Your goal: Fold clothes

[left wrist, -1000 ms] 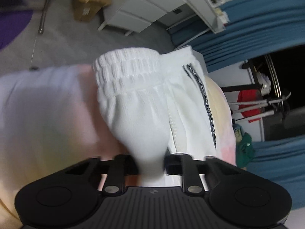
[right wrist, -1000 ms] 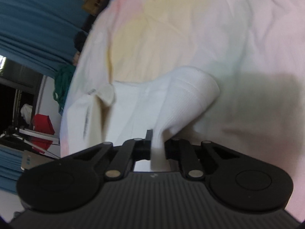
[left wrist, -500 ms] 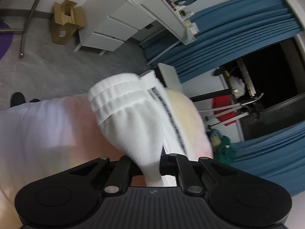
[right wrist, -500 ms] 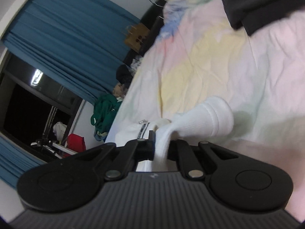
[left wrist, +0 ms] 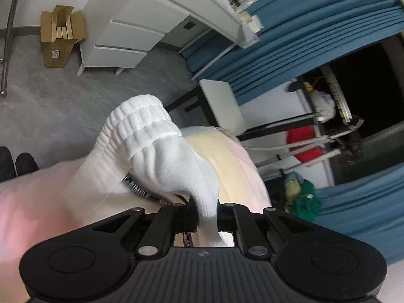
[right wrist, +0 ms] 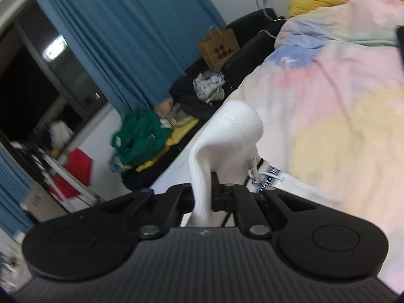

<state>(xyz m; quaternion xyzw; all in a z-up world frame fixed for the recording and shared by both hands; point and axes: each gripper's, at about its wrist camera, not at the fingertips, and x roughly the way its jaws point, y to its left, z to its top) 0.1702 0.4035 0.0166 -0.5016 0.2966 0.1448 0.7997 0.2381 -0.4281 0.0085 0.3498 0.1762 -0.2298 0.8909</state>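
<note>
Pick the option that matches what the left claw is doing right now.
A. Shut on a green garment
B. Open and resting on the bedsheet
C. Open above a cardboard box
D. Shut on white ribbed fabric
D: in the left wrist view the left claw pinches the white garment, whose ribbed fabric bunches out ahead of it.

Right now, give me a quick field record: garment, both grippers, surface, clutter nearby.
garment: white shorts, ribbed waistband, printed side stripe, bunched and held up at two spots
left gripper: shut on shorts
right gripper: shut on shorts
surface: pastel bedspread
drawcord: white cord dangling by right gripper
clutter: green clothes, paper bag, cardboard box
</note>
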